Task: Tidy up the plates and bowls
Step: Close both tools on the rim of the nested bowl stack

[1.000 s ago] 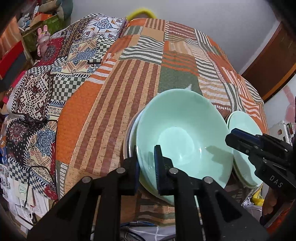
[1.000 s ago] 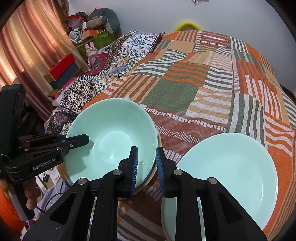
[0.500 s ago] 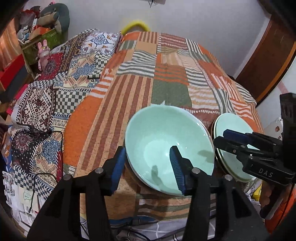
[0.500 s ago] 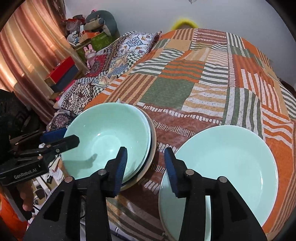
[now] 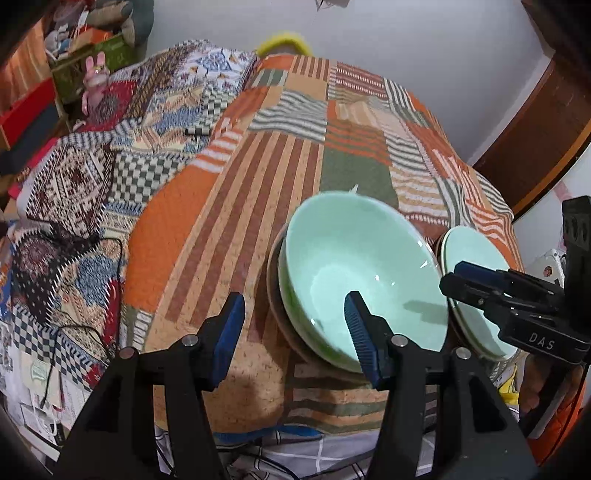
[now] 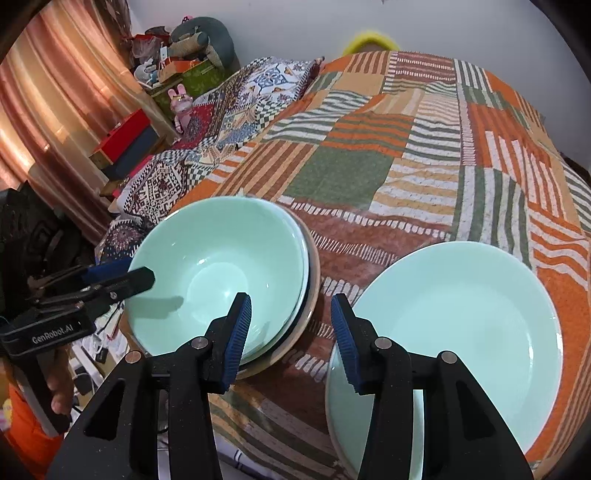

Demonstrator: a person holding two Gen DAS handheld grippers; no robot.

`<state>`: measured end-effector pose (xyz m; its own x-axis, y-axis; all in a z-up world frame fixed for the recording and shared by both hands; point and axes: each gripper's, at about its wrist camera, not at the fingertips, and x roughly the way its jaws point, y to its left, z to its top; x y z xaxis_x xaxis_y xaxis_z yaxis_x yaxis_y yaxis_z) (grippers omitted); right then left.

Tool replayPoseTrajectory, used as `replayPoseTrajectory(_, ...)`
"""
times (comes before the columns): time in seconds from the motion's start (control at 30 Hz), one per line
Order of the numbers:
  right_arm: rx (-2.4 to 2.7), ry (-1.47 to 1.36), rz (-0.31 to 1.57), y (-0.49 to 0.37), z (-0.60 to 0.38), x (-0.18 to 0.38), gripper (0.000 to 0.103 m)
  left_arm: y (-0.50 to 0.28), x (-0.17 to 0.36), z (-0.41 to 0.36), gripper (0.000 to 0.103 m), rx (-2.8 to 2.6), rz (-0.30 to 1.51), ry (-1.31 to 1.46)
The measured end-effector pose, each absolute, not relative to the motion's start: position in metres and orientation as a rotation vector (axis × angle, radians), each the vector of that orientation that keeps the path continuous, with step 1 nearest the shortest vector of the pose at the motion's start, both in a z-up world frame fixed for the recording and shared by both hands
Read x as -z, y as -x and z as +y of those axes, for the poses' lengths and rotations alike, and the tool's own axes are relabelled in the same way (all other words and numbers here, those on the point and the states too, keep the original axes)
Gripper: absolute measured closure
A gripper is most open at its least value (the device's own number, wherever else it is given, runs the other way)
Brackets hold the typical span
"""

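Both grippers' fingers just spread, released: left gripper (image 5: 293, 332) straddles bowl (image 5: 364, 273) rim; right gripper (image 6: 291, 334) between bowl and plate (image 6: 461, 314).

A patchwork-covered bed and the clutter around it

We see a bed under a striped patchwork quilt (image 6: 369, 177) in orange, green, brown and cream, and at its ten o'clock side a second, finely patterned blanket (image 5: 110, 173) of checks and medallions, with a black cable (image 5: 92, 251) trailing over its near end. Towards eleven o'clock a pink rabbit toy (image 6: 181, 101) stands beside a green box (image 6: 184, 79), with a grey stuffed toy (image 6: 207, 40) above them against the white wall (image 6: 295, 26). A red box (image 6: 123, 134) sits at nine o'clock before copper-coloured curtains (image 6: 48, 110). At twelve o'clock a yellow object (image 6: 371, 40) peeks over the quilt's far edge. From the left view, a dark wooden door (image 5: 546, 122) stands at two o'clock.
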<state>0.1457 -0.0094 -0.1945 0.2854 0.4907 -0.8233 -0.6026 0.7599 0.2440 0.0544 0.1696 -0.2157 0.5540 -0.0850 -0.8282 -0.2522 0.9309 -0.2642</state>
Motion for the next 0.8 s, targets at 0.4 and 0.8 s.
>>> replayPoseTrajectory(0.4,-0.736,0.11,1.114,-0.156,0.001,0.214,0.062,-0.069,0.239,0.171,0.047,-0.026,1.034,0.443)
replayPoseTrajectory(0.8,-0.747,0.147,1.13,-0.156,0.017,0.228,0.059,-0.08,0.254,0.168,0.047,0.011,1.058,0.466)
